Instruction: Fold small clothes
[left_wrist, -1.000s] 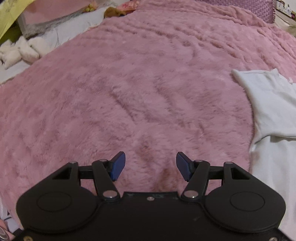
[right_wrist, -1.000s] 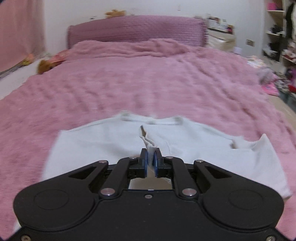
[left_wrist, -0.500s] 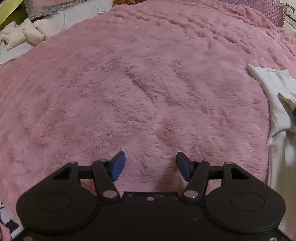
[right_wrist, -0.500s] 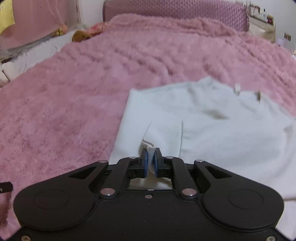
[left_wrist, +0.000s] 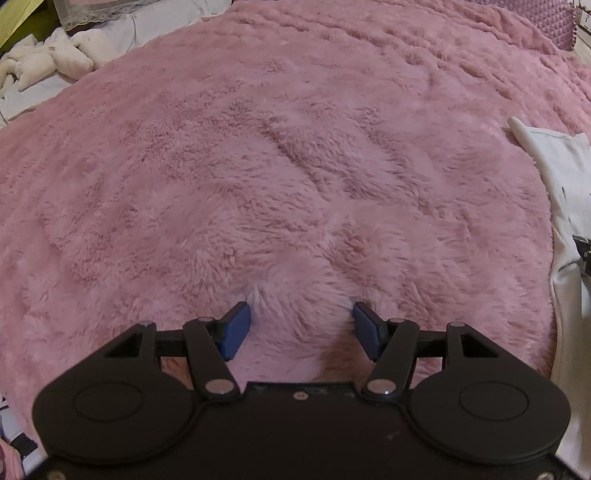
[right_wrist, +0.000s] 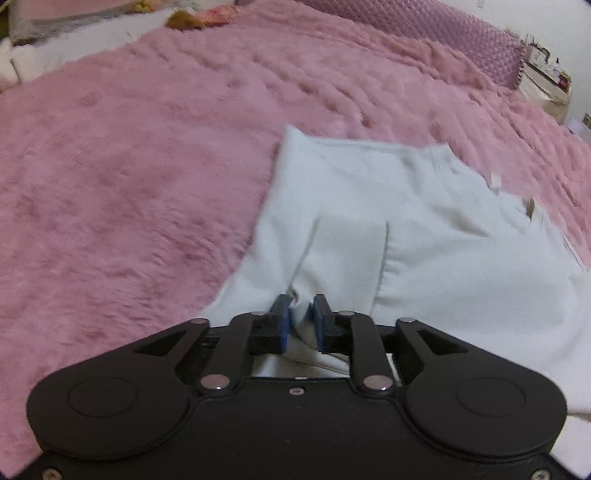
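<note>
A white garment lies on the pink fleece blanket, with one part folded over its middle. My right gripper sits low over the near edge of the garment. Its jaws stand a little apart, and a bunched fold of the white cloth still lies between the blue pads. In the left wrist view the garment shows only at the right edge. My left gripper is open wide and empty, and its fingertips press into the blanket well left of the garment.
Stuffed toys and white bedding lie past the blanket's far left edge. A purple headboard stands at the back, with a cluttered nightstand to its right.
My right gripper carried the cloth edge over the garment and down onto it, and its jaws have parted slightly. The left gripper stayed open and sank lower into the blanket.
</note>
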